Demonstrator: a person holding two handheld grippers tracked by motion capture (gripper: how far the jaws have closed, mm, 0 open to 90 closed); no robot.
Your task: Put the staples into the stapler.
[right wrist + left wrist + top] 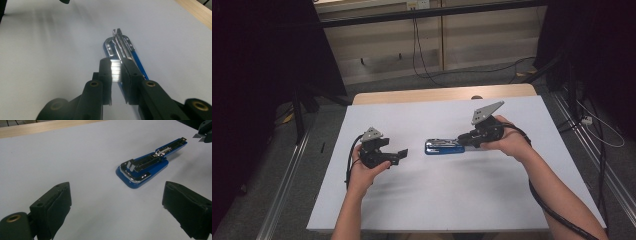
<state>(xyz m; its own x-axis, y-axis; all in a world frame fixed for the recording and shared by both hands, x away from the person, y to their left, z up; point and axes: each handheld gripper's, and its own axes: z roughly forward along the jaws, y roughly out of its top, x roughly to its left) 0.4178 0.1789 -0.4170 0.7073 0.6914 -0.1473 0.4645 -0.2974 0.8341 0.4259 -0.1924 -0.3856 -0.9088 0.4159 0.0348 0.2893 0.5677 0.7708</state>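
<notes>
A blue stapler point(444, 146) is lying opened out flat near the middle of a white table top point(452, 200), with its shiny metal staple track facing up. There is lots of bare white room all around it, toward the near edge, the left edge and the right edge. The far edge of the white top is meeting a strip of light wood point(437, 94). The right gripper point(116, 72) is sitting just over the thin end of the stapler, and its two black jaws are squeezing in close on a small silver strip of staples point(115, 70). The staples are being pinched between the pads, right above the stapler's open track. I cannot tell if the jaws are touching the stapler itself. A hand point(512, 142) is holding this gripper from the right side. The left gripper point(117, 202) is waiting on the other side, near the wide round end of the stapler but apart from it. Its jaws are spread wide and nothing is between them. Another hand point(362, 172) is holding it just above the table.
</notes>
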